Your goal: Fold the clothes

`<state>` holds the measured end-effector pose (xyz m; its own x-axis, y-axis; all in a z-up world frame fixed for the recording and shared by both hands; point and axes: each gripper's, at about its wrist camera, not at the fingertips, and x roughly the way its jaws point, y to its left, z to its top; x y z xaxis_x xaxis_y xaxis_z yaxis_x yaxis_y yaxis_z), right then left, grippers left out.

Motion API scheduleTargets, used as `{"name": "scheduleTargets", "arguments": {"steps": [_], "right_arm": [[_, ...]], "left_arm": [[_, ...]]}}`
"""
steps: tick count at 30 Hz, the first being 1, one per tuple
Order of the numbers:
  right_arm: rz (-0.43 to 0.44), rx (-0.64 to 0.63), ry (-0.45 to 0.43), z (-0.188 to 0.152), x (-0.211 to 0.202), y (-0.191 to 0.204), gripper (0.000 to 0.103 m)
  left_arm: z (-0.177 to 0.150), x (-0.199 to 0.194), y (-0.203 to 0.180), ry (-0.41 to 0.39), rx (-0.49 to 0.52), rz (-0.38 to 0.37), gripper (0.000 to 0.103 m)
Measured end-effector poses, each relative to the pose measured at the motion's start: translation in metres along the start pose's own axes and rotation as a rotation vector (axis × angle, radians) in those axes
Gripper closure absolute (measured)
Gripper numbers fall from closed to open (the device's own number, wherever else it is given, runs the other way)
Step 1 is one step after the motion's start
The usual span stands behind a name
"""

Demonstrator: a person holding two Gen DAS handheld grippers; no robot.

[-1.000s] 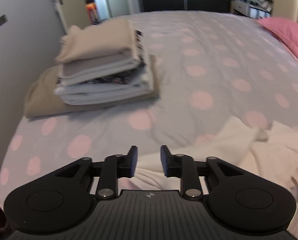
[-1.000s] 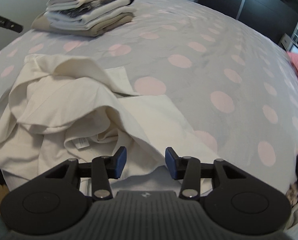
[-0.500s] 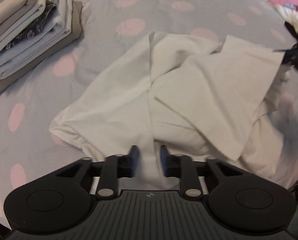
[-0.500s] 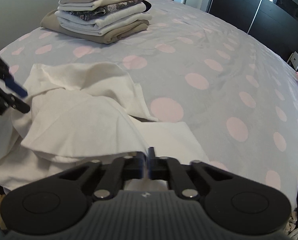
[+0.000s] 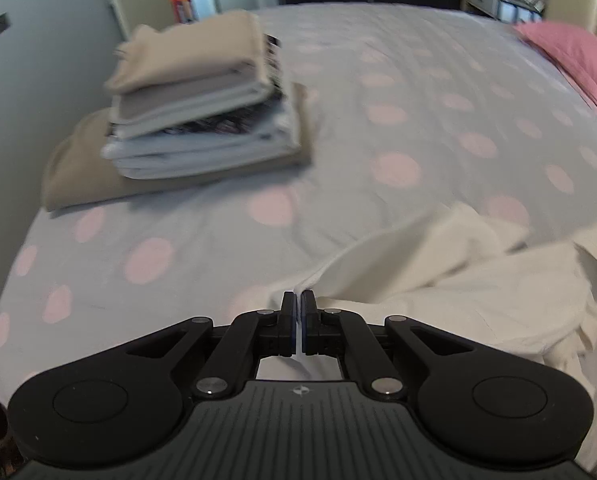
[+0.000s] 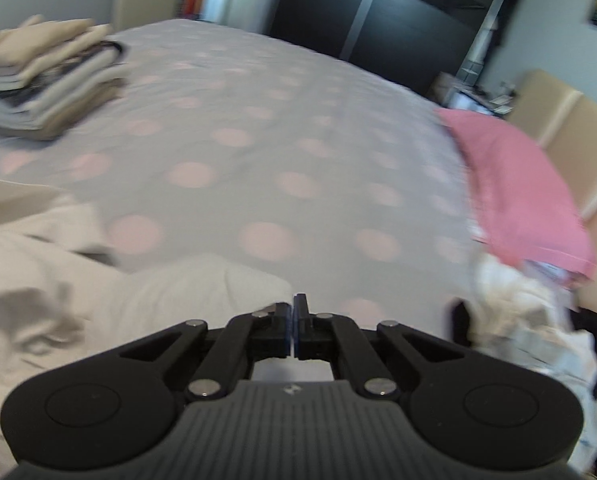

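A crumpled cream-white garment (image 5: 458,280) lies on the near edge of the bed and also shows in the right wrist view (image 6: 98,300). My left gripper (image 5: 298,300) is shut on an edge of this garment, the cloth pinched between its pads. My right gripper (image 6: 293,308) is shut on another edge of the same garment at its right side. A stack of folded clothes (image 5: 194,108) sits at the far left of the bed, also seen in the right wrist view (image 6: 46,80).
The bed has a grey cover with pink dots (image 5: 398,128). A pink pillow (image 6: 518,184) lies at the right. A heap of unfolded laundry (image 6: 530,320) sits at the right bed edge. A wall and door (image 5: 26,40) stand at the left.
My left gripper has closed on the garment's edge and tipped up toward the stack. My right gripper, shut half a second ago, has swung to the right with its edge of cloth.
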<state>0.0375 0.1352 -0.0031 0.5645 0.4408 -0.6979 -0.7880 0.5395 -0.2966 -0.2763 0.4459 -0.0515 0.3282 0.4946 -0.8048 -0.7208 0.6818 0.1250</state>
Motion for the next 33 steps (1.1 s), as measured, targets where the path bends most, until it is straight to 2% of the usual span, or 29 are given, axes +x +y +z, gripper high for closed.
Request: {"name": "scheduleTargets", "arguments": {"steps": [4, 10, 13, 14, 16, 20, 27, 31, 33], "right_arm": [[-0.050, 0.058, 0.043, -0.011, 0.008, -0.033, 0.102], [0.011, 0.069, 0.146, -0.038, 0.035, -0.029, 0.097], [0.023, 0.047, 0.189, -0.050, 0.038, -0.020, 0.089], [0.035, 0.046, 0.204, -0.055, 0.037, -0.018, 0.080], [0.055, 0.054, 0.215, -0.063, 0.031, -0.014, 0.066], [0.108, 0.075, 0.224, -0.075, 0.016, 0.003, 0.061], [0.253, 0.109, 0.211, -0.080, -0.008, 0.049, 0.061], [0.383, 0.178, 0.202, -0.073, -0.013, 0.085, 0.061], [0.439, 0.212, 0.197, -0.068, -0.014, 0.104, 0.061]], "left_arm": [[0.003, 0.005, 0.020, -0.007, -0.070, 0.056, 0.102], [-0.005, 0.016, 0.015, 0.047, -0.029, 0.046, 0.100], [-0.010, 0.009, 0.008, 0.038, 0.009, 0.023, 0.088], [-0.011, 0.005, 0.004, 0.023, 0.028, 0.007, 0.082], [-0.015, -0.002, -0.012, 0.000, 0.097, -0.012, 0.076], [-0.027, -0.006, -0.050, 0.010, 0.256, -0.049, 0.074], [-0.062, -0.014, -0.112, -0.038, 0.617, -0.127, 0.074], [-0.086, -0.011, -0.138, -0.061, 0.786, -0.122, 0.061], [-0.099, -0.007, -0.149, -0.074, 0.878, -0.107, 0.061]]}}
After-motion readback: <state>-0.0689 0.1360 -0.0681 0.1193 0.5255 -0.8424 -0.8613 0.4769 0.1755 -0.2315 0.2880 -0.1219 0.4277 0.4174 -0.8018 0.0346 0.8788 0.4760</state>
